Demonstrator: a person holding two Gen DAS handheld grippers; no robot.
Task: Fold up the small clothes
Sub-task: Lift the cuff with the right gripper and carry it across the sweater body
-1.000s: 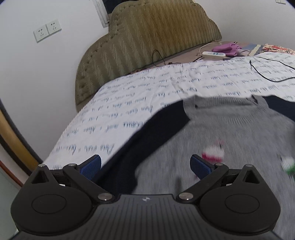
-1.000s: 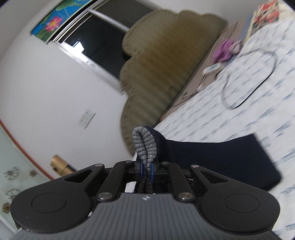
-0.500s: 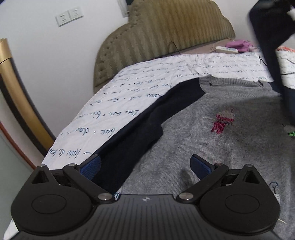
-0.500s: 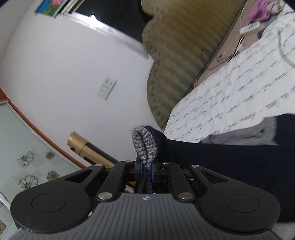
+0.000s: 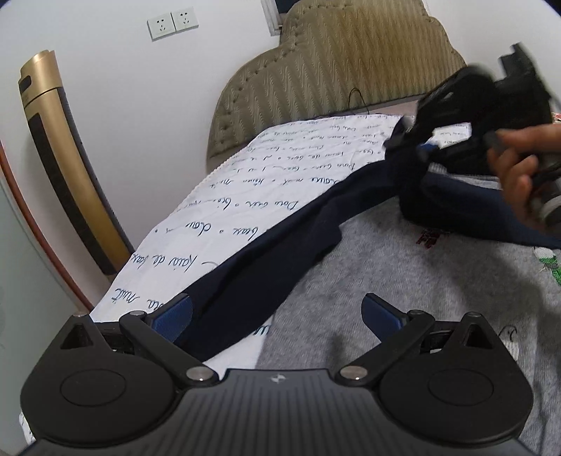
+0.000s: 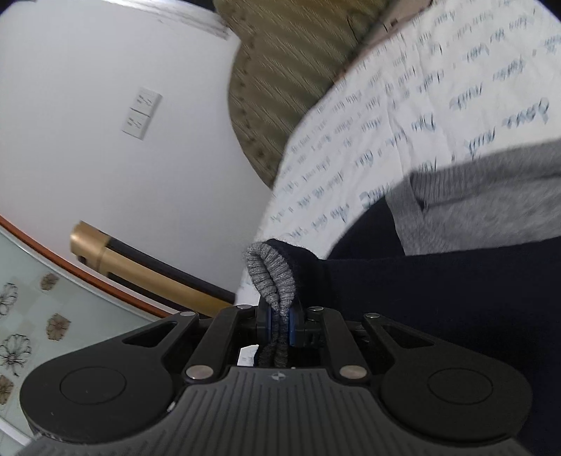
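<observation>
A grey knit sweater (image 5: 420, 298) with navy sleeves lies flat on the white script-printed bed sheet (image 5: 280, 175). Its left navy sleeve (image 5: 263, 280) stretches along the sheet, just ahead of my left gripper (image 5: 277, 312), which hovers open and empty over the hem. My right gripper (image 6: 279, 326) has the other sleeve's grey ribbed cuff (image 6: 270, 273) between its pads; the jaws are opening but still pinch it. That navy sleeve (image 6: 438, 298) drapes across the sweater's chest. The left wrist view shows the right gripper (image 5: 426, 149) and a hand (image 5: 515, 168) at the upper right.
A padded olive headboard (image 5: 350, 70) closes the far end of the bed. A gold tower appliance (image 5: 70, 175) stands by the white wall to the left, beyond the bed's edge. Two wall sockets (image 5: 171, 22) sit above it.
My right gripper has carried the cuff down and across over the sweater's chest, coming into the left wrist view. My left gripper has drifted back toward the hem, still open.
</observation>
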